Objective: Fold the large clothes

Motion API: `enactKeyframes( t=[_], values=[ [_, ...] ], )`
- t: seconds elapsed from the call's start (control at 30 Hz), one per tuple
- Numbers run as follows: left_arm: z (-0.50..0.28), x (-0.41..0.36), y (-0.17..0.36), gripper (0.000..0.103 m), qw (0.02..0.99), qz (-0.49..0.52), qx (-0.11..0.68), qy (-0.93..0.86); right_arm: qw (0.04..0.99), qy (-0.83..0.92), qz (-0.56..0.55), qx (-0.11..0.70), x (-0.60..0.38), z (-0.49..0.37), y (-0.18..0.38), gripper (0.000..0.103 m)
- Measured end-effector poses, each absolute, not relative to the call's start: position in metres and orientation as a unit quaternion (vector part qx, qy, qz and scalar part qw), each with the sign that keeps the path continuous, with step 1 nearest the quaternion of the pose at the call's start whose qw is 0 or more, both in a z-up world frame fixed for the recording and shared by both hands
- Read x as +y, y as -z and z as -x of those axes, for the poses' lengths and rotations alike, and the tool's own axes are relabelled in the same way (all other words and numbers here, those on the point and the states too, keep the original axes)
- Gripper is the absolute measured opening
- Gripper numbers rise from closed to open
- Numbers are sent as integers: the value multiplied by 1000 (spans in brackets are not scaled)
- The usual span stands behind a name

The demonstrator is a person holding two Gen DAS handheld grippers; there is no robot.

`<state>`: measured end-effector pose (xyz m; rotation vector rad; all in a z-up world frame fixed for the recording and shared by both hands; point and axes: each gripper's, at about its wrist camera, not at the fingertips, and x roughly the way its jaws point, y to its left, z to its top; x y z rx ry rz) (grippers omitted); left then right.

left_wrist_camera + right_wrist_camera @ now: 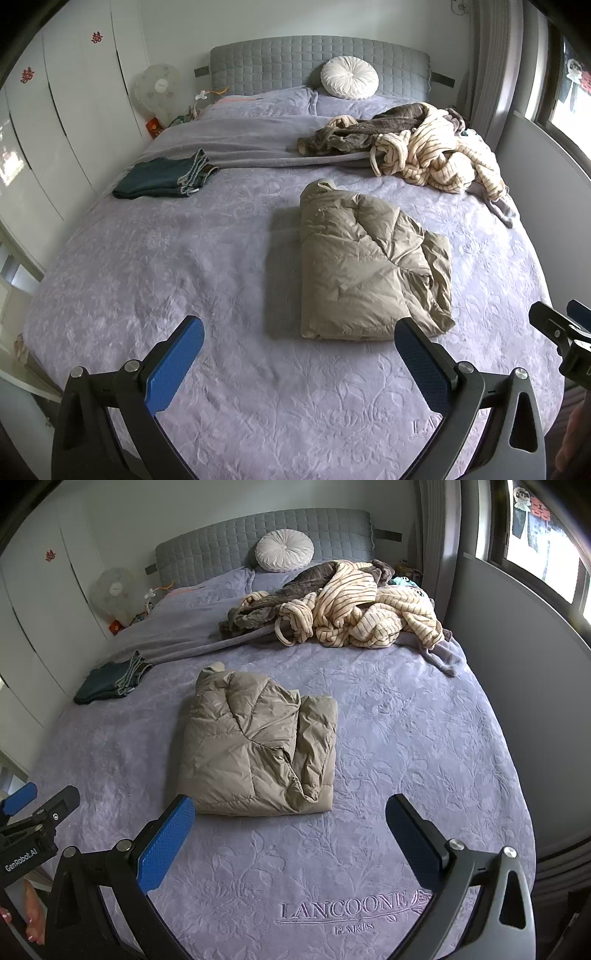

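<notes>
A beige puffer jacket (369, 266) lies folded into a rectangle in the middle of the bed; it also shows in the right wrist view (258, 742). My left gripper (299, 343) is open and empty, held above the bed just in front of the jacket's near edge. My right gripper (290, 819) is open and empty too, in front of the jacket's near right corner. Folded dark jeans (166, 177) lie at the bed's left side. A heap of unfolded clothes, striped cream and brown (424, 147), lies at the far right.
The lilac bedspread (184, 277) covers the bed. A round white cushion (349, 77) leans on the grey headboard. White wardrobes (55, 129) and a fan (159, 88) stand to the left. A grey wall and window (535, 646) are to the right.
</notes>
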<state>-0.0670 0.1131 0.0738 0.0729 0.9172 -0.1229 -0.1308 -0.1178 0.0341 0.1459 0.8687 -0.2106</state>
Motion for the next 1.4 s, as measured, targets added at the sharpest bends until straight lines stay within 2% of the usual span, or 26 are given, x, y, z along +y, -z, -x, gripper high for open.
enactKeyframes(
  t=[1.4],
  values=[
    [65, 117, -74, 103, 894, -35, 443, 61, 900, 103, -73, 418, -114, 131, -37, 103]
  ],
)
